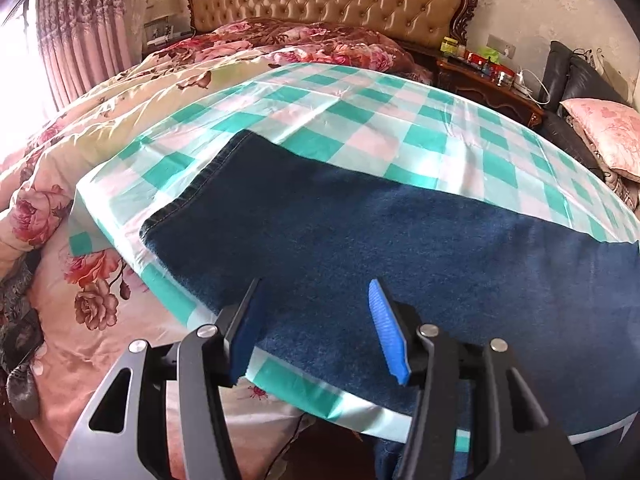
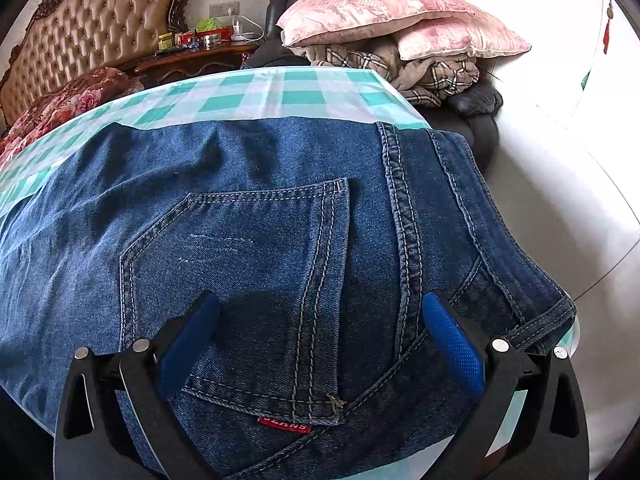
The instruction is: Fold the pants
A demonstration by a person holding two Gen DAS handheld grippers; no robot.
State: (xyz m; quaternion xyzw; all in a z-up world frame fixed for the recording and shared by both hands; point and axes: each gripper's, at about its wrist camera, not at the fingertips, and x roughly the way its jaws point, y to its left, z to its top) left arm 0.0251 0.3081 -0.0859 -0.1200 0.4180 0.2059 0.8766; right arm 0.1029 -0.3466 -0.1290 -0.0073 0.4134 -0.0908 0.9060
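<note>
A small red tag (image 2: 284, 424) says "JEANS". The blue pants (image 2: 248, 232) lie flat on the checked cloth (image 1: 360, 120). The left gripper (image 1: 316, 328) and right gripper (image 2: 320, 344), at 6 o'clock, are wide open, holding nothing.

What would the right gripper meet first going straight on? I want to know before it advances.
Probably the jeans: the open right gripper points at the back pocket, though its height above the denim is unclear.
</note>
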